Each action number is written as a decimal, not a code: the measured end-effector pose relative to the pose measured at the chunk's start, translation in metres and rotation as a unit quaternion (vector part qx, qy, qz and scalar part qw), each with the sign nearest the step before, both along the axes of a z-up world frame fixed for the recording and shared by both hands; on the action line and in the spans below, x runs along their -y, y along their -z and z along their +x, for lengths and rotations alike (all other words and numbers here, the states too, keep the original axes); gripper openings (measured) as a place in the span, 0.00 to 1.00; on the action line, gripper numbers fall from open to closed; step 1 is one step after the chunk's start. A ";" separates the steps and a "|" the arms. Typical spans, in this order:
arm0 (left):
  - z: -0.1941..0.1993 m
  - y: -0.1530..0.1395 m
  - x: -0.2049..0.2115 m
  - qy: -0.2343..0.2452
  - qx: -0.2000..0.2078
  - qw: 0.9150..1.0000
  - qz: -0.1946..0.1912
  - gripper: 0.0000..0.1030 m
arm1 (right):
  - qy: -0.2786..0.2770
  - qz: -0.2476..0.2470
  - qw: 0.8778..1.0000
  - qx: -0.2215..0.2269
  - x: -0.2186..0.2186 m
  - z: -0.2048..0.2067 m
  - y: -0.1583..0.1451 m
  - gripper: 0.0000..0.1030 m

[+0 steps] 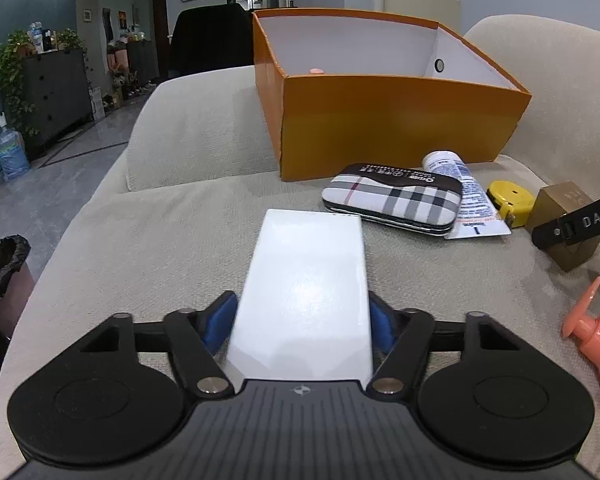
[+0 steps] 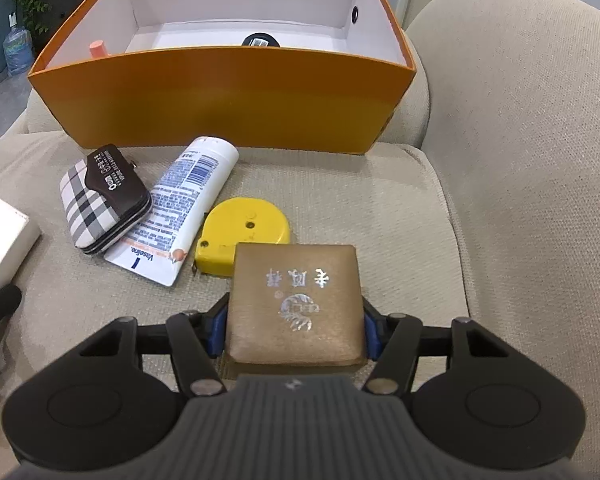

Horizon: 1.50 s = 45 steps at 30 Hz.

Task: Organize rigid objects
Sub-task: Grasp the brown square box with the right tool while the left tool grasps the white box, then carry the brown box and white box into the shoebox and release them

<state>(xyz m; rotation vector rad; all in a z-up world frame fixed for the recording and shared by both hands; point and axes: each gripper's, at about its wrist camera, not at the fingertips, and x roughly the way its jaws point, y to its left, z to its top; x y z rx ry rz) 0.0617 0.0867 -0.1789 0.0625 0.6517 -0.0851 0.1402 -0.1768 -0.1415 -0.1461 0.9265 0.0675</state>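
Here, left hand-held gripper (image 1: 302, 320) clamping one white box (image 1: 306, 284), right hand-held gripper (image 2: 294, 326) clamping one gold box (image 2: 296, 300), one orange box (image 2: 228, 92) beyond.

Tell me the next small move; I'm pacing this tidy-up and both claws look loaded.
Probably lift the right claw and carry its gold box forward over the orange box. It looks clamped on both sides, and the orange box stands open just ahead, past the yellow tape measure.
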 end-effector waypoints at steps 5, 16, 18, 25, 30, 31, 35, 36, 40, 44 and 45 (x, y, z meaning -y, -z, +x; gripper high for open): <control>0.000 -0.004 0.000 0.010 -0.011 1.000 -0.003 0.68 | -0.001 0.000 1.000 0.000 0.000 -0.001 0.000 0.58; -0.008 -0.027 -0.004 0.019 0.005 1.000 -0.012 0.68 | 0.008 0.007 1.000 0.014 0.002 -0.003 -0.006 0.57; -0.008 -0.035 -0.005 0.022 0.012 1.000 -0.011 0.68 | 0.011 0.012 1.000 0.020 0.004 -0.005 -0.010 0.57; -0.002 -0.058 -0.009 0.019 0.028 0.999 -0.018 0.68 | 0.014 0.026 0.999 0.038 0.009 -0.010 -0.022 0.57; 0.004 -0.073 -0.007 0.029 0.040 0.999 -0.018 0.68 | 0.015 0.037 0.998 0.049 0.011 -0.015 -0.033 0.57; 0.005 -0.076 -0.006 0.032 0.043 0.998 -0.018 0.68 | 0.015 0.039 0.998 0.052 0.012 -0.016 -0.035 0.57; 0.016 -0.093 0.001 0.047 0.057 0.997 -0.016 0.68 | 0.018 0.052 0.996 0.067 0.018 -0.015 -0.048 0.57; 0.021 -0.098 0.003 0.051 0.062 0.997 -0.014 0.68 | 0.018 0.054 0.996 0.070 0.019 -0.014 -0.052 0.57; 0.043 -0.118 0.009 0.066 0.077 0.995 -0.009 0.68 | 0.015 0.061 0.994 0.090 0.023 -0.007 -0.069 0.57; 0.072 -0.135 0.011 0.074 0.083 0.994 -0.021 0.68 | 0.013 0.065 0.991 0.114 0.028 0.010 -0.090 0.57; 0.081 -0.139 0.011 0.075 0.083 0.993 -0.026 0.68 | 0.013 0.067 0.990 0.122 0.029 0.015 -0.095 0.57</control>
